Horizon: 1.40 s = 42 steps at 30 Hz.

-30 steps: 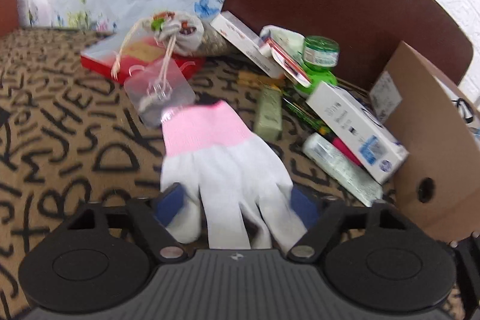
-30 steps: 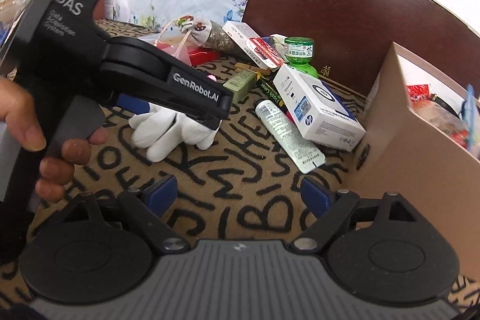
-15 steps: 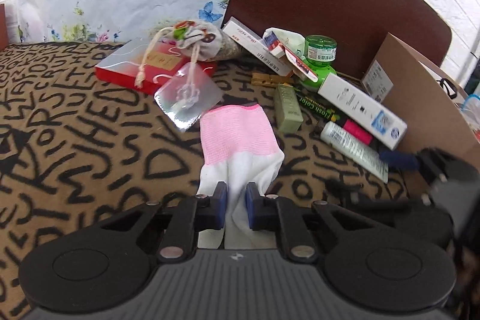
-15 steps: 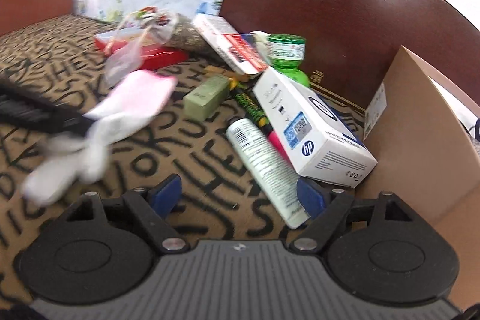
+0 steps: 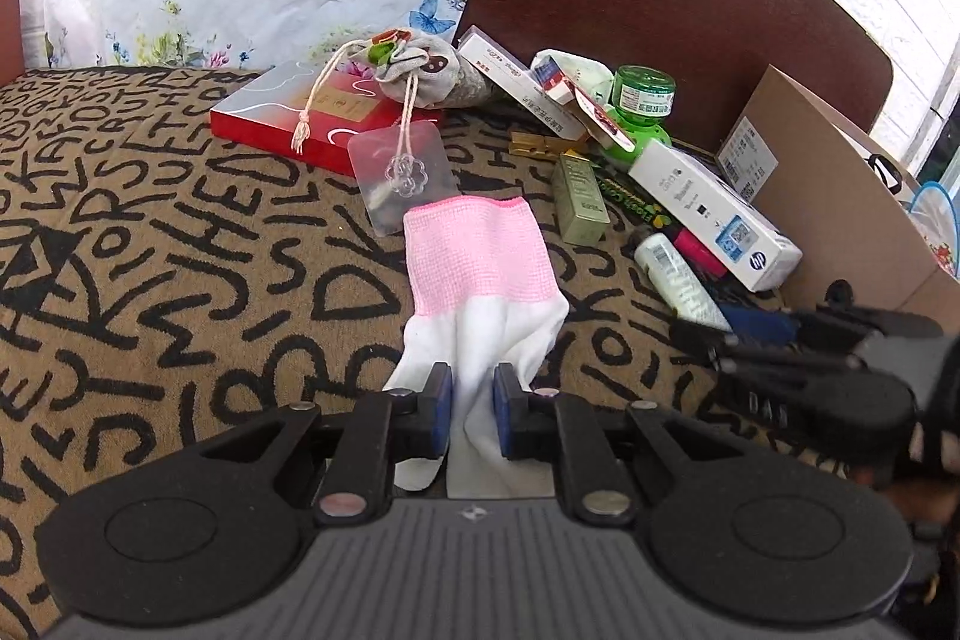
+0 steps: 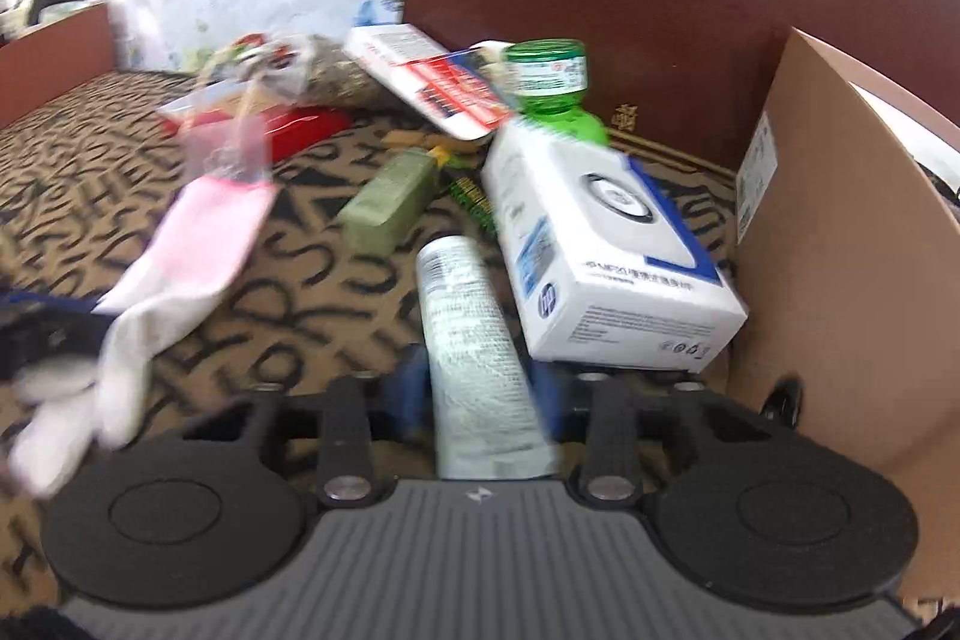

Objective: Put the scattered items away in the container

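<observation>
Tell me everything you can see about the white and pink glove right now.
The glove is a knitted fabric work glove: white hand and fingers, wide pink ribbed cuff. It lies limp on the letter-patterned cloth, cuff pointing away toward the clutter. The cuff's far edge overlaps a clear plastic square. The left gripper is pinched shut on its bunched white finger end; other fingers splay beside the pads. No other item touches it.
</observation>
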Available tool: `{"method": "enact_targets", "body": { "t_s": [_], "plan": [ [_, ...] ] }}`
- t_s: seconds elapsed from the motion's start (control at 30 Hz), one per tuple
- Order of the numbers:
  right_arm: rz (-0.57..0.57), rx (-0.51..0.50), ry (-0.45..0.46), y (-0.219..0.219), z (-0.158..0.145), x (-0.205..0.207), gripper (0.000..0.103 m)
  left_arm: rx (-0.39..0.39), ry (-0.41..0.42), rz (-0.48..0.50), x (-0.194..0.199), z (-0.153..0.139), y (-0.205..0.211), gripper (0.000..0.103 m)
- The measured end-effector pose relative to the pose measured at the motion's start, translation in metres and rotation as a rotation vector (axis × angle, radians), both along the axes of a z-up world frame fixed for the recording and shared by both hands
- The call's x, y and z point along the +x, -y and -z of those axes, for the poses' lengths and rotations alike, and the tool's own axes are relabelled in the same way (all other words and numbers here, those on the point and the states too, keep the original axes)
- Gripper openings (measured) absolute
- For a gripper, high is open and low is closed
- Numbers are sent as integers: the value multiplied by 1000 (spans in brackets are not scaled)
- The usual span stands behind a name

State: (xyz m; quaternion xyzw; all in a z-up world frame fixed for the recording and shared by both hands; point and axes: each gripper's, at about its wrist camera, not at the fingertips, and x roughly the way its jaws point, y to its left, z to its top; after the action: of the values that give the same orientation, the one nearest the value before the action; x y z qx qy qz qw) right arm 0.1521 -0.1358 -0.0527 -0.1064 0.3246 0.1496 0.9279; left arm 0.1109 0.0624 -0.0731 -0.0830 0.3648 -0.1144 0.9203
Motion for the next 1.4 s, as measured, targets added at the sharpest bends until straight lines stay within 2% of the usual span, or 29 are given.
{"method": "enact_targets", "body": {
  "t_s": [0.2,0.43,0.47,0.5,0.57,0.67,0.73,0.87,0.93,0.97,1.07,1.17,1.27,1.3,1.33,1.37,1.4],
  "plan": [
    [-62,-32,-1,-3,1,-46,32,20,-10,48,-18,-2,3,14],
    [-93,15,-77,16,-6,-105,32,10,-37,143,-60,-4,5,14],
    [-98,24,-88,18,-7,-113,32,4,-38,137,-65,-4,5,20],
    [-105,28,-94,20,-8,-121,32,-5,-40,129,-68,-5,5,37],
    [-119,25,-94,21,-9,-133,33,-18,-33,110,-71,-6,6,61],
    [-111,30,-89,21,-9,-141,34,-3,-19,97,-72,-12,13,66],
    [-104,39,-88,22,-10,-143,35,21,-8,106,-67,-13,20,75],
    [-99,44,-89,23,-10,-142,43,76,-34,96,-51,-5,33,76],
    [-101,46,-89,23,-9,-140,45,105,-31,96,-47,0,38,76],
    [-102,46,-88,23,-9,-139,45,121,-17,104,-47,0,41,72],
    [-105,46,-84,22,-8,-135,46,168,-9,124,-49,0,46,46],
    [-112,42,-78,18,-7,-131,46,164,-14,119,-48,0,44,46],
    [-119,40,-66,16,-5,-130,45,142,-12,105,-49,2,45,51],
    [-122,42,-62,16,-4,-130,39,158,-7,106,-50,2,48,48],
    [-128,47,-62,16,-4,-130,33,187,1,110,-51,2,52,41],
    [-129,48,-59,16,-4,-130,31,208,8,112,-52,1,54,17],
    [-124,51,-59,17,-5,-131,31,195,5,114,-52,0,53,11]
  ]
}}
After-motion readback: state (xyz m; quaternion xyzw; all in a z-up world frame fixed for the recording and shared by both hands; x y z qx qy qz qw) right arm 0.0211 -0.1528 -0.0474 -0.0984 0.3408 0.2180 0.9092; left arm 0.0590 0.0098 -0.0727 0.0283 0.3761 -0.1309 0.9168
